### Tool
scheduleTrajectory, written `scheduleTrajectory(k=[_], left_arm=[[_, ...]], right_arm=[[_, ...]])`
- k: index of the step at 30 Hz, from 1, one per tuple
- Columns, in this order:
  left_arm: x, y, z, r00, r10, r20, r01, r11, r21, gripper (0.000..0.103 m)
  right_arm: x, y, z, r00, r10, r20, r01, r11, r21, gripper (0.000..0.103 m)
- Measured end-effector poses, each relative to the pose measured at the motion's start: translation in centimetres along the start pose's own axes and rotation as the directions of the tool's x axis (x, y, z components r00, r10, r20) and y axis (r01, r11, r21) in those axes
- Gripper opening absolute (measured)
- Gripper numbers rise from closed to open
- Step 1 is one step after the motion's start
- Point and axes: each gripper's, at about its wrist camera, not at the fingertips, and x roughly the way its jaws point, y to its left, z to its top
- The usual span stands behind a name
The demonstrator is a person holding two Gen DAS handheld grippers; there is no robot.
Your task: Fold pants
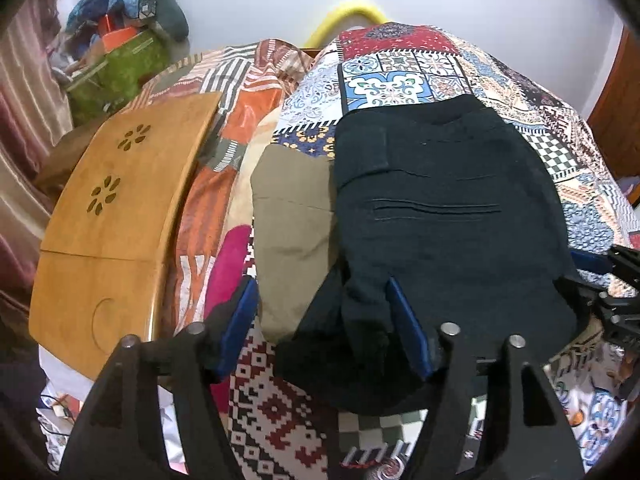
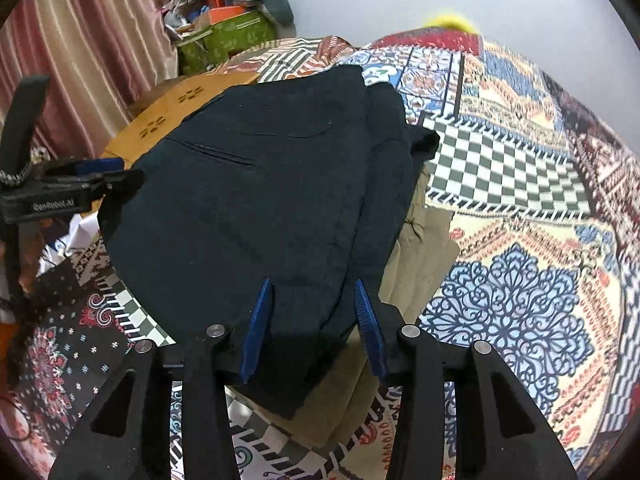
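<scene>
Dark navy pants [image 1: 448, 216] [image 2: 256, 208] lie folded on a patchwork bedspread [image 1: 404, 76] [image 2: 516, 168], partly over a khaki garment [image 1: 296, 236] [image 2: 424, 252]. My left gripper [image 1: 324, 320] stands open at the pants' near left corner. Its right pad touches a loose dark fold, and its left pad is over the bedspread. In the right wrist view the left gripper [image 2: 96, 176] shows at the pants' left edge. My right gripper [image 2: 314, 328] is open, its blue pads either side of the pants' near edge without pinching it. The right gripper [image 1: 612, 280] also shows at the left wrist view's right edge.
A wooden lap table [image 1: 120, 208] [image 2: 176, 116] lies on the bed left of the pants. Behind it stand a green box [image 1: 120, 68] [image 2: 228, 36] piled with clutter and a striped curtain [image 1: 20, 128] [image 2: 80, 40]. A yellow object [image 1: 352, 8] sits by the far wall.
</scene>
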Motion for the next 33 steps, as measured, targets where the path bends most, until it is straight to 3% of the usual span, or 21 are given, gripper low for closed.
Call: scheduleTrajectory(k=[3, 6, 13, 18, 24, 33], left_arm=[[-0.1, 0.5, -0.2, 1.000, -0.007, 0.001, 0.007, 1.000, -0.030, 0.070], [-1.7, 0.5, -0.2, 1.000, -0.022, 0.016, 0.023, 0.997, -0.069, 0.059], [-11.6, -1.5, -0.6, 0.984, -0.066, 0.167, 0.078, 0.995, -0.063, 0.057], [-19.9, -3.7, -1.1, 0.953, -0.068, 0.295, 0.088, 0.995, -0.056, 0.058], [-29.4, -6.6, -3.4, 0.899, -0.079, 0.431, 0.101, 0.994, -0.030, 0.058], [-41.1, -10.4, -9.2, 0.785, -0.050, 0.617, 0.076, 0.997, -0.015, 0.069]], right_arm=[[-0.8, 0.1, 0.2, 1.000, -0.017, -0.003, 0.017, 1.000, -0.012, 0.038], [-3.0, 0.2, 0.1, 0.999, -0.033, 0.011, 0.033, 0.999, -0.017, 0.039], [-10.3, 1.1, 0.4, 0.989, -0.057, 0.140, 0.060, 0.998, -0.013, 0.041], [-17.9, 3.4, 0.6, 0.958, -0.049, 0.282, 0.055, 0.998, -0.014, 0.041], [-26.1, 6.8, -0.4, 0.896, -0.032, 0.442, 0.051, 0.998, -0.032, 0.041], [-34.9, 11.6, -4.1, 0.788, -0.009, 0.615, 0.070, 0.995, -0.075, 0.045]])
